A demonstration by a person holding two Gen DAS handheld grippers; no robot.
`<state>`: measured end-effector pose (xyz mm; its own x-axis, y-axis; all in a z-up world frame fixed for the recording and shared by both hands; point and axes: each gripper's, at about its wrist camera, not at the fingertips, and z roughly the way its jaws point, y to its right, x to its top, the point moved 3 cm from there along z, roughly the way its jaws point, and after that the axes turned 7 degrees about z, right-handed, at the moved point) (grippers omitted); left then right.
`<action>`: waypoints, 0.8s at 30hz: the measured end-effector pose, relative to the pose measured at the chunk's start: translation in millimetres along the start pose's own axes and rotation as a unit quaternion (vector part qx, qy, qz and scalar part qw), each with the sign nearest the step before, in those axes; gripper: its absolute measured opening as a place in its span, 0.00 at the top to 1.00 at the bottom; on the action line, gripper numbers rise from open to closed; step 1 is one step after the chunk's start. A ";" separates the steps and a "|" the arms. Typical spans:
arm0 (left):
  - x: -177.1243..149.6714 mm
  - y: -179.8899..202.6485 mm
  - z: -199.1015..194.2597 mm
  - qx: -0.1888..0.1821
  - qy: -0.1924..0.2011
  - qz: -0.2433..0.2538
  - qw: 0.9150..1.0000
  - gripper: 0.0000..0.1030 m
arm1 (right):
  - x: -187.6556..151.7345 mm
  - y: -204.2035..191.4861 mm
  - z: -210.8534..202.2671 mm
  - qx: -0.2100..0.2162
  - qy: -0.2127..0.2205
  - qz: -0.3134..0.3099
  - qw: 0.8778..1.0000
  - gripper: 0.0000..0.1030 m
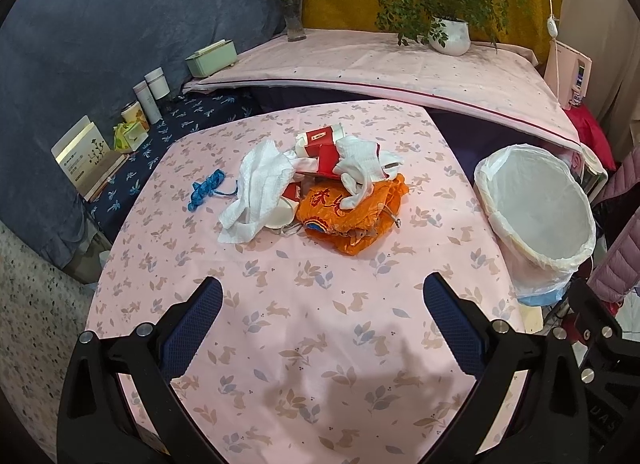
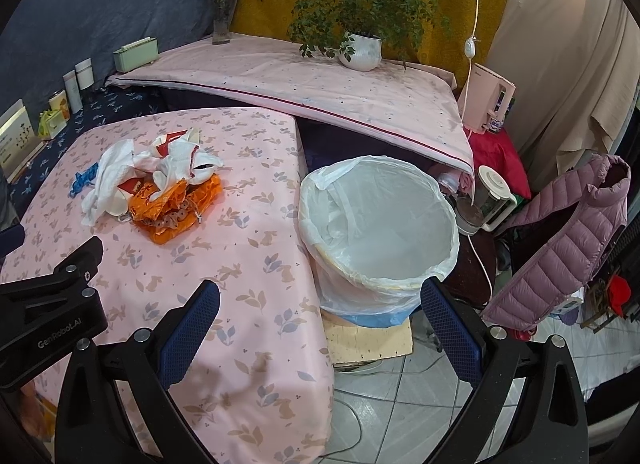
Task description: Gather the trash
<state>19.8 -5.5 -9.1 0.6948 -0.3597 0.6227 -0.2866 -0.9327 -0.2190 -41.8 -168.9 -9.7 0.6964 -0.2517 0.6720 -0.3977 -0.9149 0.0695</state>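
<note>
Left gripper [image 1: 322,300] and right gripper [image 2: 320,304] both wide open, empty. Trash pile [image 1: 316,188] far-centre on table [image 1: 320,384]; lined bin [image 2: 380,224] right, off the edge. Risk: loose tissue may shed from a partial pinch.

Pink leaf-print counter [image 1: 304,344] carrying a heap: white tissues [image 1: 256,188], orange wrapper [image 1: 352,212], red-white cartons [image 1: 320,140]; blue string [image 1: 206,188] just beside.

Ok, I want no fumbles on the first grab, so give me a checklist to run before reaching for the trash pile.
1. Left gripper open, empty: ok.
2. Right gripper open, empty: ok.
3. Bin lined, mouth unobstructed: ok.
4. Trash pile in clear view on the table: ok.
5. Blue cord lies apart from the pile, needs its own grab: ok.
6. Items hidden under the white cloth: cannot tell.
</note>
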 end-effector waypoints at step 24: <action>-2.6 0.3 1.6 -0.002 -0.002 0.000 1.000 0.07 | 0.1 0.6 0.5 0.000 0.000 0.001 1.000 0.06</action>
<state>18.9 -4.9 -12.0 0.6979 -0.3595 0.6194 -0.2892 -0.9327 -0.2155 -41.6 -169.6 -10.0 0.6953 -0.2528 0.6728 -0.3992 -0.9143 0.0690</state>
